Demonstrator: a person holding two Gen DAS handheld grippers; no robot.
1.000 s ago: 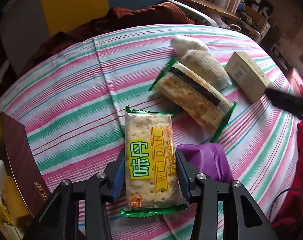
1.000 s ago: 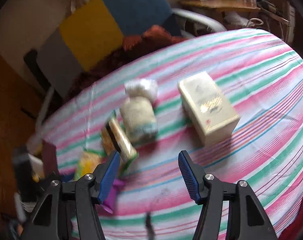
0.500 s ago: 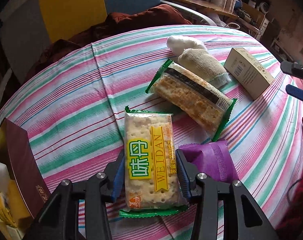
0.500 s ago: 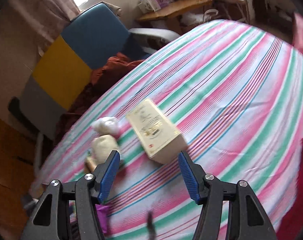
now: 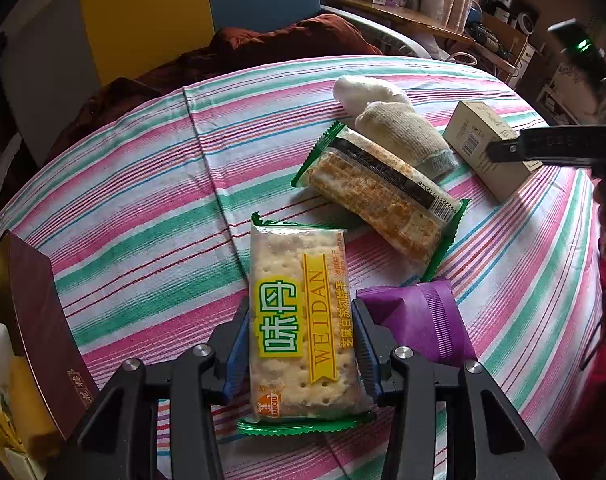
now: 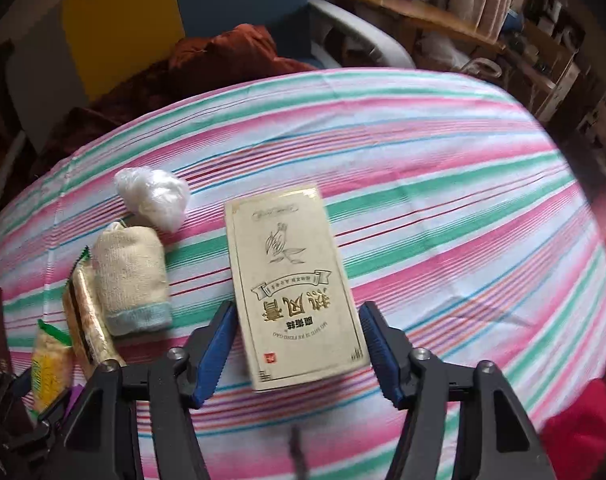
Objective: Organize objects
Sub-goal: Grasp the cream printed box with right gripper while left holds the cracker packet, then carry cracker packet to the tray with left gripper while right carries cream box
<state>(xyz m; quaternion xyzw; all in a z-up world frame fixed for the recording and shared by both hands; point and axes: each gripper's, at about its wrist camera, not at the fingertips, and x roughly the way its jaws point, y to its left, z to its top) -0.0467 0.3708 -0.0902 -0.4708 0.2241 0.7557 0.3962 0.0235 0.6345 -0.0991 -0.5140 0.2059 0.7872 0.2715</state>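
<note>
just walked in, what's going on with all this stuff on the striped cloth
A person is sorting items with a gripper in each hand. The left gripper is shut on a cracker packet. The right gripper straddles a cream box, its jaws just closing but not yet touching. A second cracker packet, rolled sock and purple wrapper lie on the striped tablecloth.
</note>
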